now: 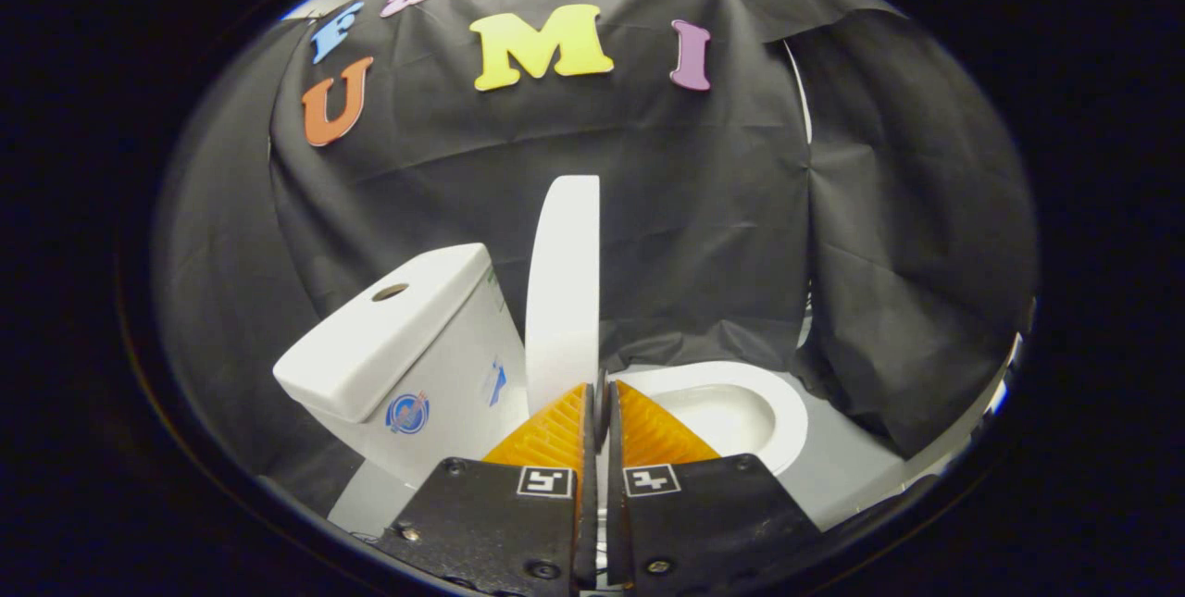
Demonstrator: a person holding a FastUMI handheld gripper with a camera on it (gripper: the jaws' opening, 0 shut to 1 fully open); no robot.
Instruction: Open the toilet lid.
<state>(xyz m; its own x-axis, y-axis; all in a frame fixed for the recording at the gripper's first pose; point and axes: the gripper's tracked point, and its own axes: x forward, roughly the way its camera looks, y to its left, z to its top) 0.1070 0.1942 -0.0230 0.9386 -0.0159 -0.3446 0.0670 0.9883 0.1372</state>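
The white toilet lid (562, 292) stands nearly upright, seen almost edge-on, between the cistern (398, 338) and the open bowl (731, 403). My gripper (600, 391) is at the lid's lower rim. Its fingers (555, 430) are drawn close together, and the lid's thin edge runs down into the narrow gap between them, so the gripper is shut on the lid. The bowl with its white seat rim lies just beyond the fingers on the right. The cistern, with a round hole in its top and blue stickers on its side, stands to the left of the lid.
Black cloth (704, 208) hangs close behind and around the toilet and drapes down beside the bowl on the right. The toilet rests on a pale floor (842, 477) that shows to the right of the bowl.
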